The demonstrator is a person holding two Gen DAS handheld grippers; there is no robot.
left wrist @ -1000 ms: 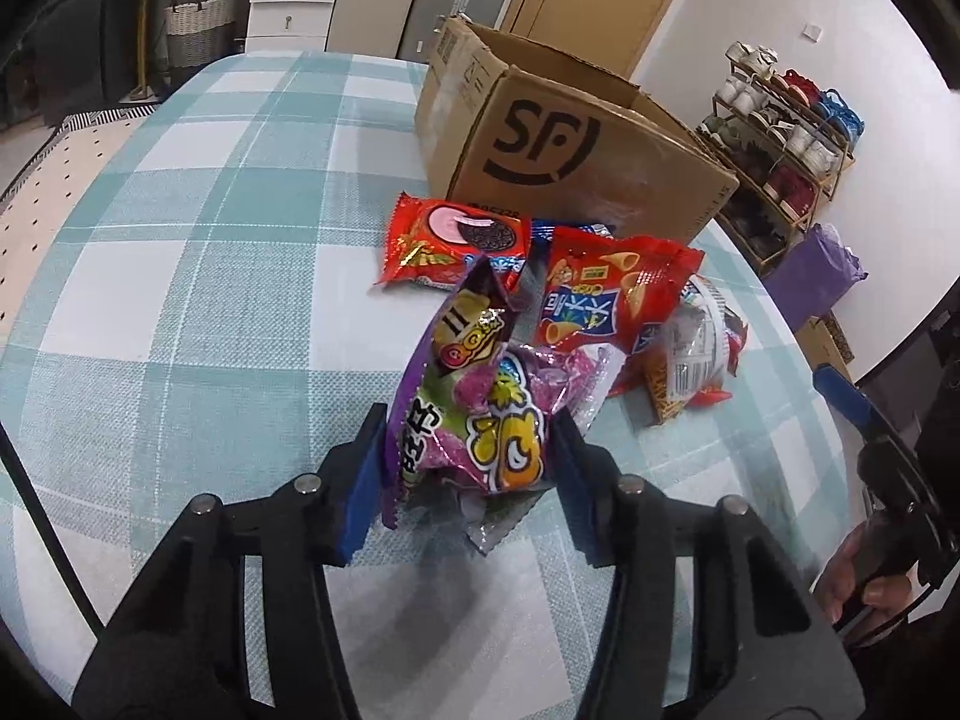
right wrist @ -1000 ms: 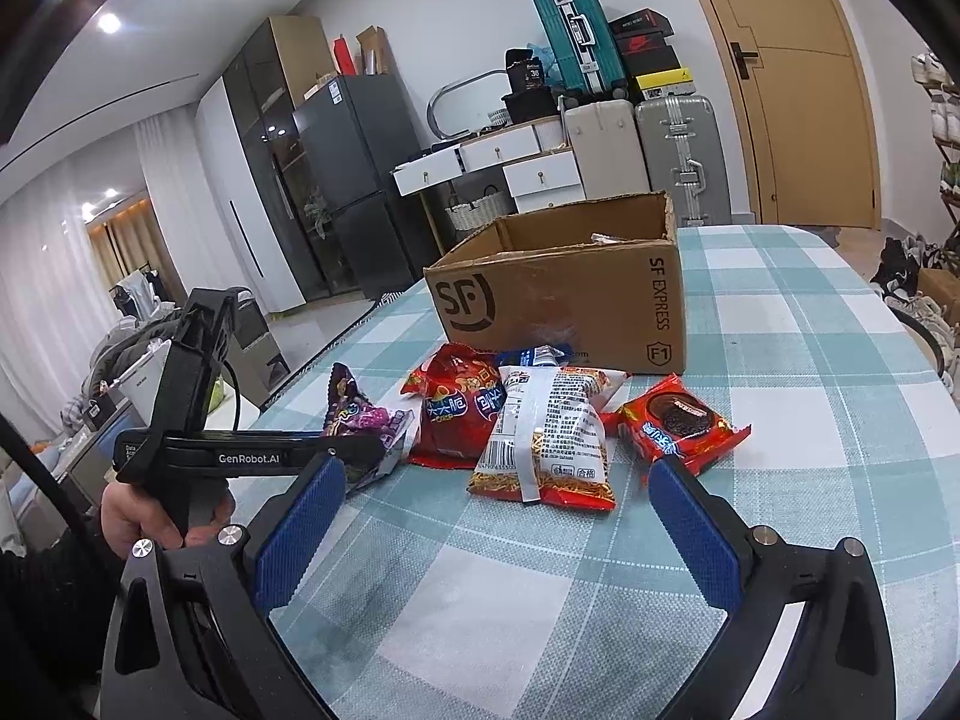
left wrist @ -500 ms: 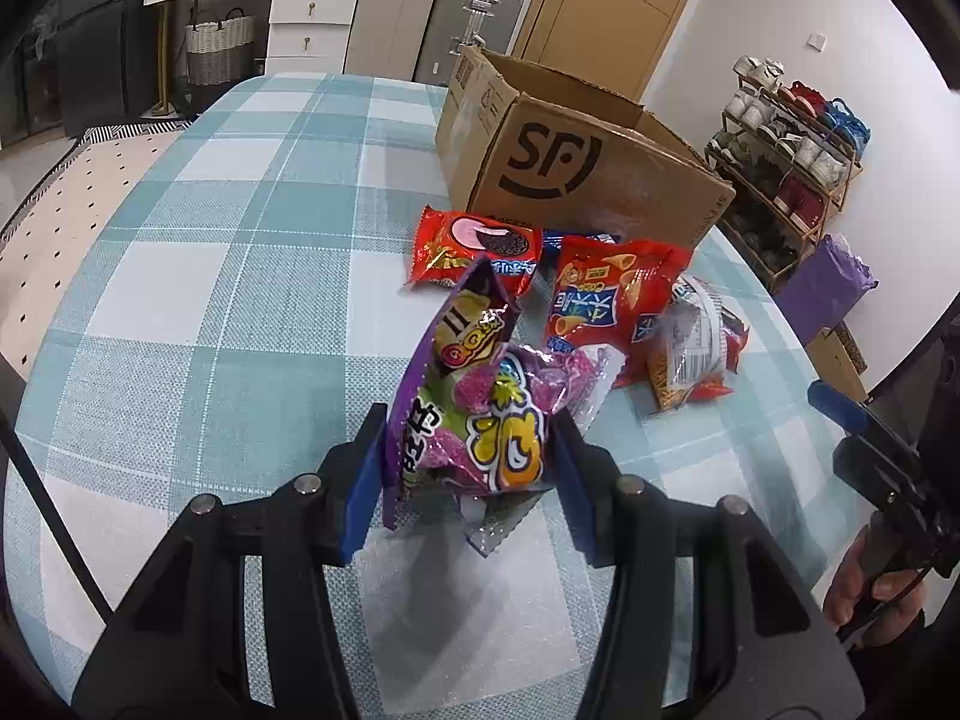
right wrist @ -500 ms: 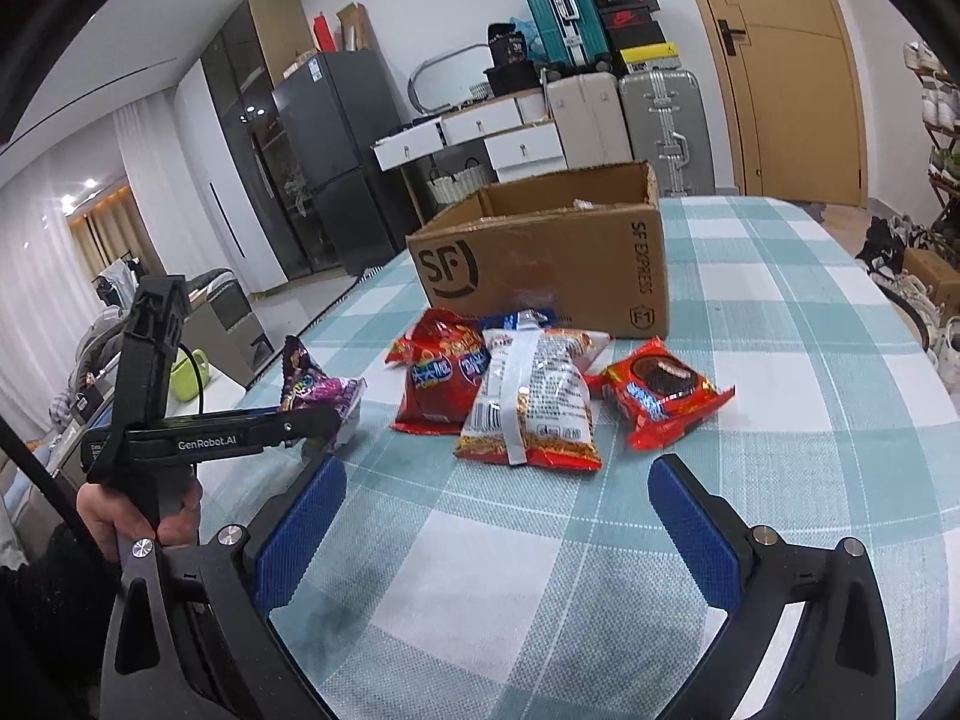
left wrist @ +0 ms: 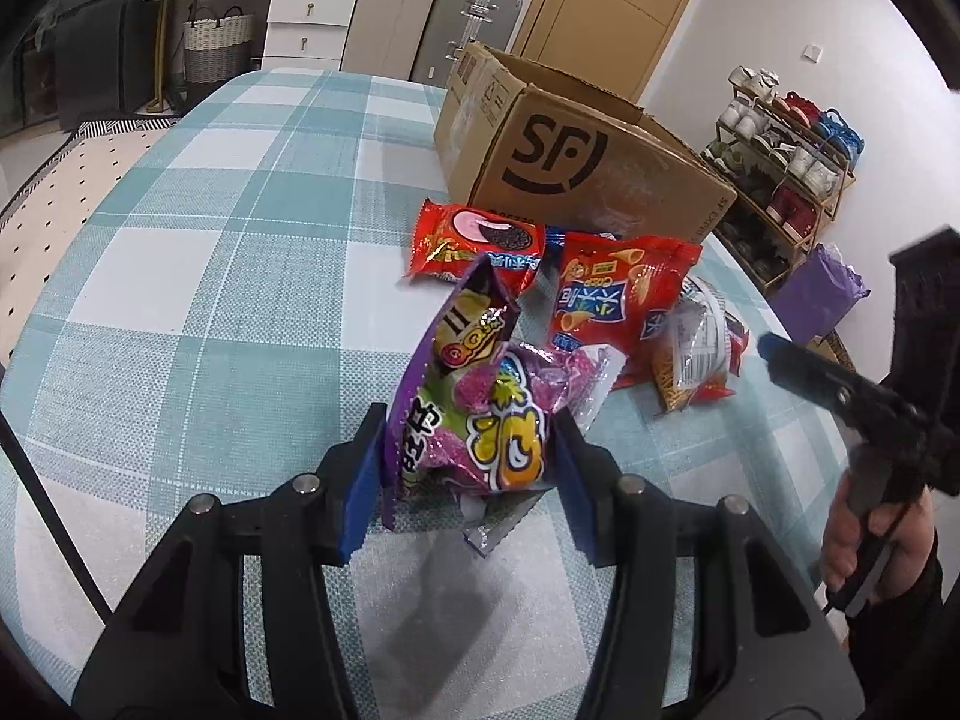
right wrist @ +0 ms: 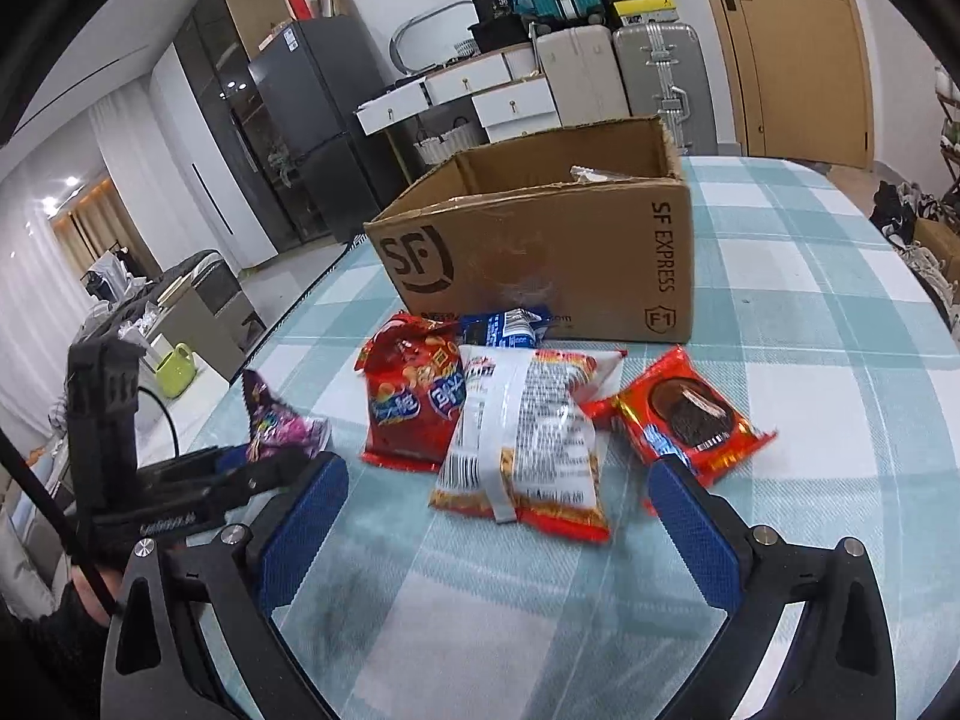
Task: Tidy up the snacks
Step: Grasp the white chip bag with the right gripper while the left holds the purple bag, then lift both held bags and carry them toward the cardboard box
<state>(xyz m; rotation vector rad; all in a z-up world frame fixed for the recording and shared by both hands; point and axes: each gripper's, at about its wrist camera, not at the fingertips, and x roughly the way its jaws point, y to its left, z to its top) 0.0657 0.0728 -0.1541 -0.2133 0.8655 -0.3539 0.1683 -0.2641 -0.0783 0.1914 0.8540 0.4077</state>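
Note:
My left gripper (left wrist: 468,468) is shut on a purple candy bag (left wrist: 474,396) and holds it above the checked tablecloth; the bag also shows in the right wrist view (right wrist: 279,420). An open SF cardboard box (right wrist: 540,252) stands behind a pile of snacks: a red chip bag (right wrist: 414,402), a white-backed noodle packet (right wrist: 528,438), a red cookie pack (right wrist: 684,414) and a blue pack (right wrist: 504,327). My right gripper (right wrist: 498,534) is open and empty, just in front of the noodle packet. The box also shows in the left wrist view (left wrist: 576,168).
The table with the teal checked cloth (right wrist: 810,312) reaches past the box. Drawers and suitcases (right wrist: 600,72) stand behind it. A shoe rack (left wrist: 792,138) and a purple bag (left wrist: 816,294) are on the floor beyond the table's edge.
My left gripper has lifted the purple candy bag a little and drawn back. My right gripper has moved forward and down toward the noodle packet.

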